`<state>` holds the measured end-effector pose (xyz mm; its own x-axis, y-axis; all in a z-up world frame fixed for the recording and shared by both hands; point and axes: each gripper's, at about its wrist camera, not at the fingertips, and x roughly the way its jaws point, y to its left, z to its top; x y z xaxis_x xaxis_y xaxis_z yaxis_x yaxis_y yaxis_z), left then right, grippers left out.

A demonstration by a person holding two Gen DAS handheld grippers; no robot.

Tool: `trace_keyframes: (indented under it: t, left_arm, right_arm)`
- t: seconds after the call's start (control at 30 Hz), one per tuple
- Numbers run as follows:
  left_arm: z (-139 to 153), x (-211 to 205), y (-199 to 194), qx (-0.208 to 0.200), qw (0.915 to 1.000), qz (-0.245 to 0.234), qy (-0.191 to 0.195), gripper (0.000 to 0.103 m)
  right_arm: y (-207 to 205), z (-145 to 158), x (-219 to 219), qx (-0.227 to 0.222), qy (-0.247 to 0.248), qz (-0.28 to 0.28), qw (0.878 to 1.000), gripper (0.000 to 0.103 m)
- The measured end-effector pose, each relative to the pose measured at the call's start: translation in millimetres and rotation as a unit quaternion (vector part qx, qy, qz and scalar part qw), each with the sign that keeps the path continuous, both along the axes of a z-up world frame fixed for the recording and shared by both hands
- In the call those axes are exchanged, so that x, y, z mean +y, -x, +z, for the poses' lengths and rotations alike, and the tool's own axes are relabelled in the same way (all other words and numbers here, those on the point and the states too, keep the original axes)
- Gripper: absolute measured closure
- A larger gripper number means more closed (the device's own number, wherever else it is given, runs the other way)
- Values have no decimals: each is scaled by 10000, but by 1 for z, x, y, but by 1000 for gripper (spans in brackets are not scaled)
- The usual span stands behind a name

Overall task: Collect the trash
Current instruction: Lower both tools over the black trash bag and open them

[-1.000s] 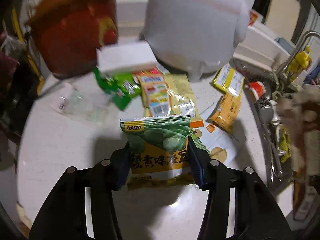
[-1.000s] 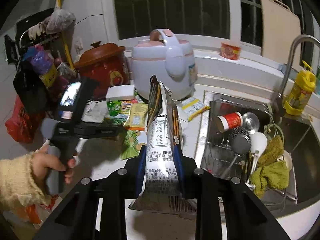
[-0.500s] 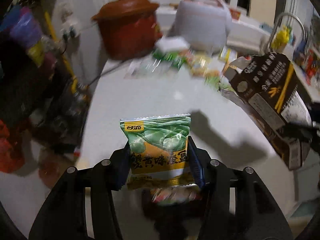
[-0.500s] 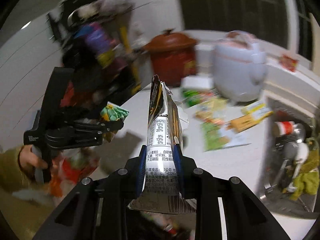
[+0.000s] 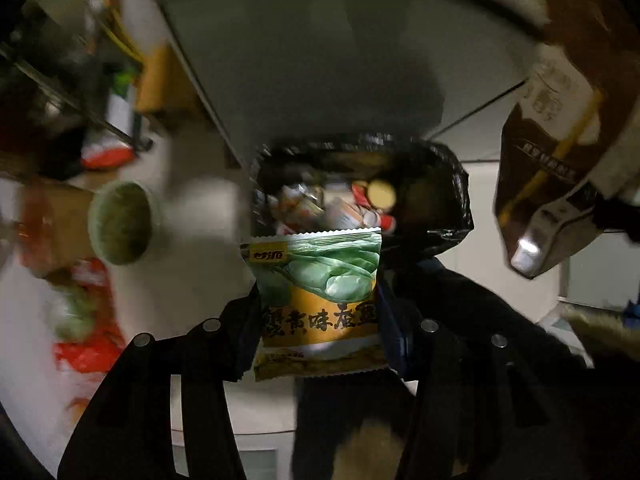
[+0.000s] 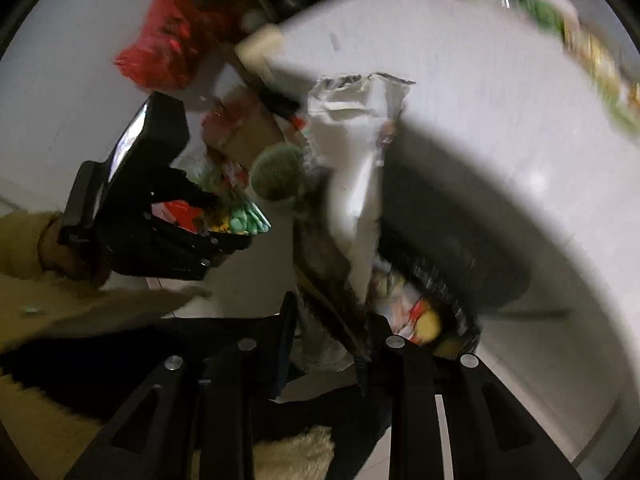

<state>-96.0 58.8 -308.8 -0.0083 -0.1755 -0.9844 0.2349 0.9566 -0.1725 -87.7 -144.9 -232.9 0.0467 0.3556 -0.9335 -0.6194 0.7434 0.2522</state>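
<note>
My left gripper (image 5: 318, 312) is shut on a green and yellow snack packet (image 5: 318, 292) and holds it above a trash bin lined with a black bag (image 5: 452, 184), which has wrappers inside. My right gripper (image 6: 332, 344) is shut on a large brown and silver snack bag (image 6: 356, 184), torn open at its top. That bag also shows at the right of the left wrist view (image 5: 560, 128). In the right wrist view the left gripper (image 6: 236, 232) with its packet (image 6: 244, 220) is at the left, and the bin (image 6: 436, 292) is just right of my right fingers.
The white counter (image 6: 500, 80) curves above the bin, with blurred wrappers (image 6: 592, 48) on its far part. A red plastic bag (image 6: 160, 44) and cluttered shelves (image 5: 80, 100) are to the left. A round green object (image 5: 120, 222) sits on the floor beside the bin.
Both grippers have swung away from the counter and down toward the floor, still holding their packets. The black-lined bin has come into view below them.
</note>
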Motion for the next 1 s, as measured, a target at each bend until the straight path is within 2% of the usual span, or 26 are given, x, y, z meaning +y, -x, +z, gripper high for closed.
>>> trace_keyframes:
  t: [0.1, 0.17, 0.23, 0.3, 0.37, 0.4, 0.43, 0.47, 0.5, 0.6, 0.7, 0.77, 0.8, 0.83, 0.93, 1.0]
  left_arm:
    - [-57, -4, -9, 195, 9998, 96, 12, 53]
    - [-100, -11, -25, 314, 9993, 183, 30, 53]
    - [-136, -17, -32, 419, 9990, 171, 1, 53]
    - [-169, -23, -35, 674, 9975, 175, -70, 53]
    - [-203, -27, -44, 1075, 9935, 258, -253, 46]
    - [-216, -27, -47, 1243, 9912, 316, -318, 29]
    - [-222, -26, -47, 1346, 9896, 374, -341, 18]
    - [-227, -25, -48, 1416, 9883, 442, -355, 17]
    - [-229, -22, -48, 1453, 9875, 522, -323, 17]
    - [-225, -15, -45, 1516, 9856, 706, -234, 17]
    - [-216, -12, -40, 1523, 9853, 761, -163, 17]
    - [-189, -11, -33, 1443, 9868, 730, -27, 17]
    - [-165, -9, -28, 1259, 9900, 641, 62, 17]
    - [-152, -11, -25, 1106, 9923, 549, 96, 17]
    - [-76, -13, -6, 535, 9983, 102, 225, 15]
    - [-23, -17, 6, 179, 9992, -141, 333, 14]
  right_arm:
    - [-1, -63, 3, 223, 276, -267, 9990, 78]
    - [-4, -115, 2, 268, 656, -350, 9969, 78]
    - [-10, -161, -4, 434, 815, -563, 9941, 78]
    - [-17, -206, -9, 577, 993, -780, 9903, 78]
    - [-25, -249, -7, 704, 1259, -830, 9861, 76]
    - [-29, -260, -5, 699, 1381, -811, 9846, 73]
    - [-32, -274, -3, 704, 1530, -780, 9826, 66]
    - [-35, -283, -2, 692, 1693, -828, 9796, 42]
    - [-37, -285, -6, 650, 1729, -910, 9786, 33]
    - [-43, -278, -13, 742, 1375, -1297, 9792, 30]
    - [-45, -258, -21, 714, 1202, -1453, 9795, 30]
    - [-45, -234, -25, 628, 1103, -1480, 9808, 30]
    - [-47, -222, -30, 555, 990, -1485, 9824, 31]
    - [-47, -197, -33, 434, 770, -1455, 9854, 31]
    - [-38, -107, -34, 48, -60, -1272, 9918, 31]
    - [-32, -34, -38, -276, -744, -1093, 9908, 24]
